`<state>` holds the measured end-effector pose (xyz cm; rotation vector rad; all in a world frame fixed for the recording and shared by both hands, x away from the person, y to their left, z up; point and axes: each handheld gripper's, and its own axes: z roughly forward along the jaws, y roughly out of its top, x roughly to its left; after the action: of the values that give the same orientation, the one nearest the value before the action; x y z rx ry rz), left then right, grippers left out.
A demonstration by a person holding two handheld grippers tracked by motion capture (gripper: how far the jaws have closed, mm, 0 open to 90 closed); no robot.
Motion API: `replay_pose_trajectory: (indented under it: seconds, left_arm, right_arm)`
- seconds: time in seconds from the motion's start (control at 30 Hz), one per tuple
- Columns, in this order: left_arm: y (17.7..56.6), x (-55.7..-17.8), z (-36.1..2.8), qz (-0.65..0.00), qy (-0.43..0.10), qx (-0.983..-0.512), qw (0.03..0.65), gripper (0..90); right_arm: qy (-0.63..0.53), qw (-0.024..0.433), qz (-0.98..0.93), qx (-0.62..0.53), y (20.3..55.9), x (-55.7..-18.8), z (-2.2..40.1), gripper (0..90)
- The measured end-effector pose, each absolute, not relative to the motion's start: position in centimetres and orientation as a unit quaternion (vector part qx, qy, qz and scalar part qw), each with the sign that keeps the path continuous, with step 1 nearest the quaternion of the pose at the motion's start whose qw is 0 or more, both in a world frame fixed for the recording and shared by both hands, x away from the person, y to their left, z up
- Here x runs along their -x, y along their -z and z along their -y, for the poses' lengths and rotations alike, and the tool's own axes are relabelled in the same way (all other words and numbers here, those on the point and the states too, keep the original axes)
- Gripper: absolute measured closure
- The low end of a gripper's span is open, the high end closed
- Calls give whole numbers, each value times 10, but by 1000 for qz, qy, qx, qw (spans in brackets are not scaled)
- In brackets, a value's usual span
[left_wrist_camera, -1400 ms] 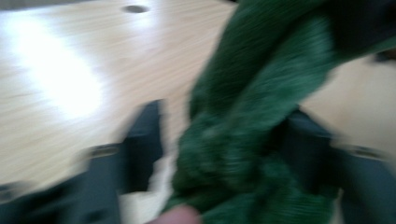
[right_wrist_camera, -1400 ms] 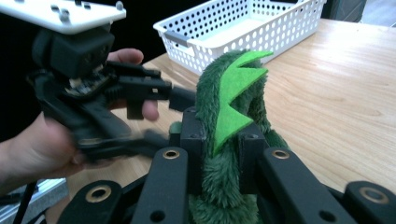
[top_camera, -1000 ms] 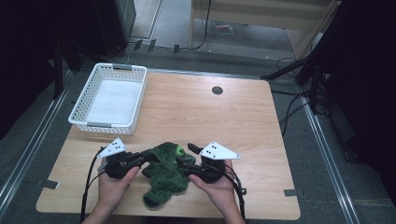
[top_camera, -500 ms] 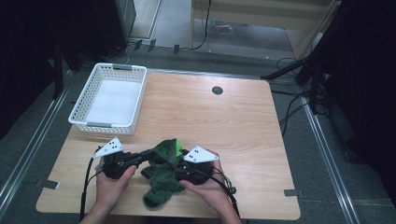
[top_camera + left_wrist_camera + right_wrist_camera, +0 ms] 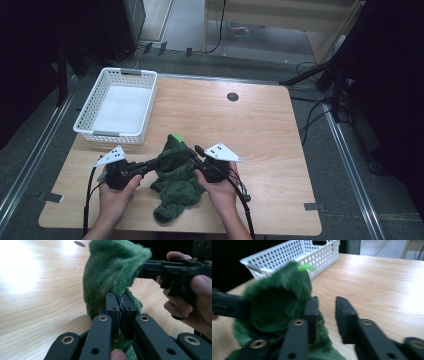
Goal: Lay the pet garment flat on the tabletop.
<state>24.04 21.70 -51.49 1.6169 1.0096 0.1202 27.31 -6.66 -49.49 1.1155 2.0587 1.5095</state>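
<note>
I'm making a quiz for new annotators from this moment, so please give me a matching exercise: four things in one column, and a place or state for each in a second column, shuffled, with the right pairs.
Column 1
1. left gripper
2. right gripper
3. white basket
4. green plush fabric

Column 2
A. on the table's far left part, apart from both hands
B. fingers parted, one finger against the plush
C. bunched between the two hands, partly lifted off the table
D. fingers shut, pinching an edge of the plush

Pairs: 1-D, 2-B, 3-A, 4-C
</note>
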Motion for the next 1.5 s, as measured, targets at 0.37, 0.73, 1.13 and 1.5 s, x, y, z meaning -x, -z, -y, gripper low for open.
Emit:
replay_pose_trajectory:
  seconds: [0.37, 0.73, 1.13, 1.5]
  left_arm:
    - [515, -241, -217, -433, -45, -687, 582, 874]
    - [509, -237, -213, -413, -31, -687, 597, 874]
    - [489, -231, -202, -377, 14, -666, 643, 882]
    - [518, -243, -212, -437, 36, -649, 622, 882]
  right_arm:
    - [-571, 134, -728, -355, 515, -263, 66, 344]
    - [-540, 179, -734, -371, 495, -286, 62, 861]
    - [-537, 280, -742, -287, 451, -237, 101, 678]
    - [-546, 162, -735, -368, 496, -262, 115, 518]
